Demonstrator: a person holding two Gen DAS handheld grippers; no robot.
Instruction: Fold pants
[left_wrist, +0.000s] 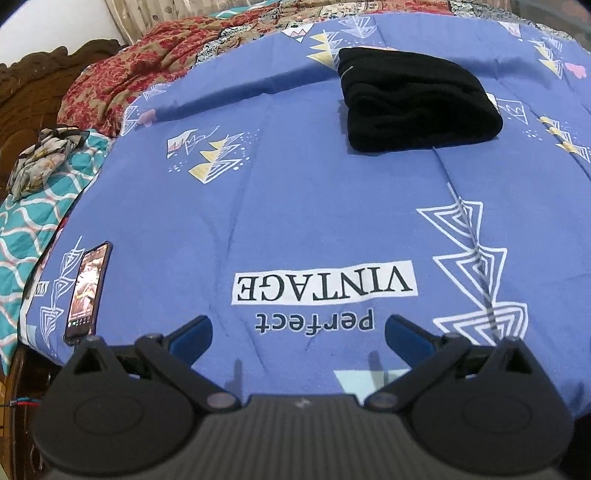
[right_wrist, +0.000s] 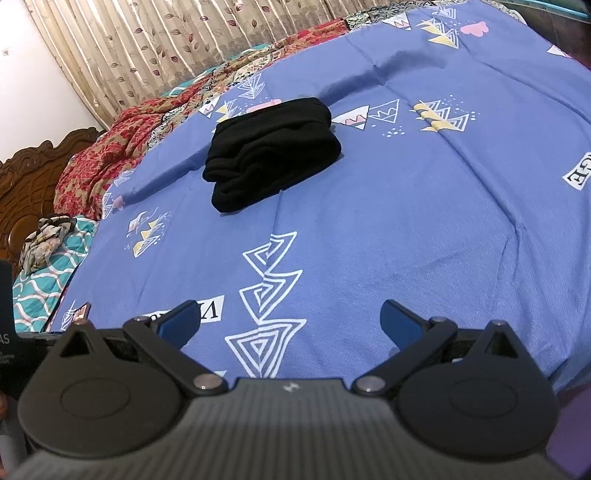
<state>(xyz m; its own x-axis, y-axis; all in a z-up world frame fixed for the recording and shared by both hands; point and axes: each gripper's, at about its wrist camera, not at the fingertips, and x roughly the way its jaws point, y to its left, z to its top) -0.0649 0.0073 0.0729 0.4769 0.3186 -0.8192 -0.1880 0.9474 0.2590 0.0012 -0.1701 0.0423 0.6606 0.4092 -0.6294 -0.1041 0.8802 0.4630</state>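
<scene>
Pants (left_wrist: 417, 101), black, folded into a compact bundle, far centre of bed (left_wrist: 295, 206); task apparently complete. Left gripper (left_wrist: 298, 332) and right gripper (right_wrist: 290, 319): fingers spread, empty, held near edge.

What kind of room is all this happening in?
Most likely a bedroom in a home. A bed spread with a blue printed sheet fills the view, with a carved wooden headboard at one end and leaf-patterned curtains behind. Folded black pants lie on the sheet.
</scene>
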